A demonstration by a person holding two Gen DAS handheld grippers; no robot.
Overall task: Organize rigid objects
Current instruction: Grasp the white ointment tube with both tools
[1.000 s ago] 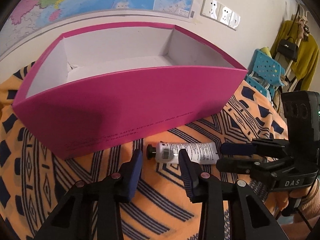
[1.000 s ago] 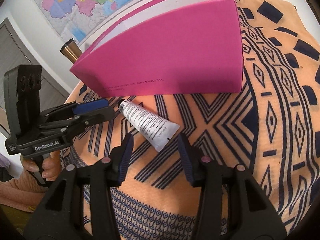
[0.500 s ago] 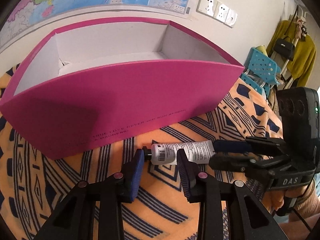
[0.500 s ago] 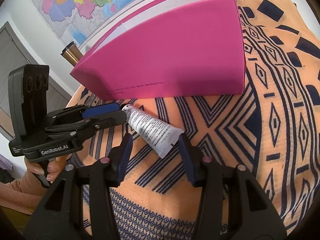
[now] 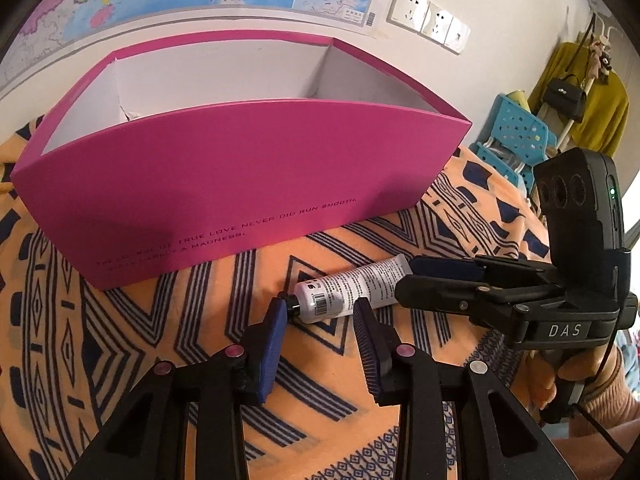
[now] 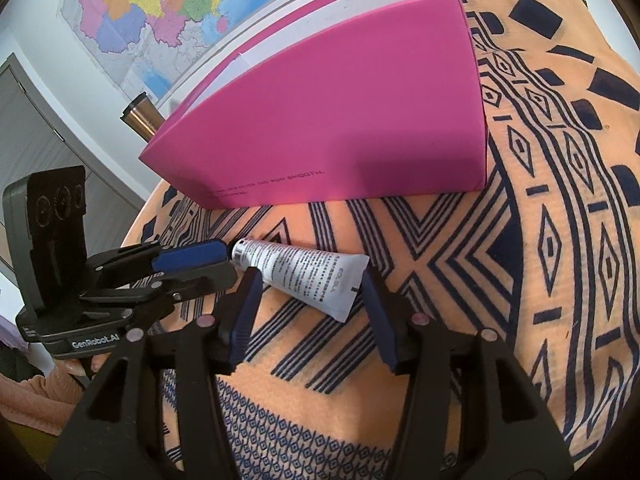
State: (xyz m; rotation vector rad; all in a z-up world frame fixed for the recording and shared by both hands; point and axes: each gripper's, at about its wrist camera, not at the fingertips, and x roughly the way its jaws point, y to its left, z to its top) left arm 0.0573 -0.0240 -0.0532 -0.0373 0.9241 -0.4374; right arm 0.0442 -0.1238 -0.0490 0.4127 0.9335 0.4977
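We see a white tube (image 5: 354, 287) with a black cap and a barcode lying flat on the orange, navy-patterned cloth (image 5: 132, 320) that covers the table, just in front of the long wall of an open magenta box (image 5: 240, 184). The tube is near that wall without touching it, cap end towards our left gripper and crimped flat end towards our right gripper.

Our left gripper (image 5: 320, 312) straddles the capped end: its left blue pad sits at the cap, its right pad beside the tube's shoulder. The fingers are narrowly apart, and we cannot tell whether the pads actually press on the tube.

Our right gripper (image 6: 310, 286) brackets the crimped end. Its jaws have just been opening, with the tube's flat end lying between them, and there is a visible gap on each side, so its fingers stand apart and free of the tube.

The box is white inside, with a line of small dark print along the bottom of its front wall. A brown cylinder (image 6: 142, 117) pokes up behind the box's left corner. A coloured map (image 6: 160, 12) hangs on the wall beyond.
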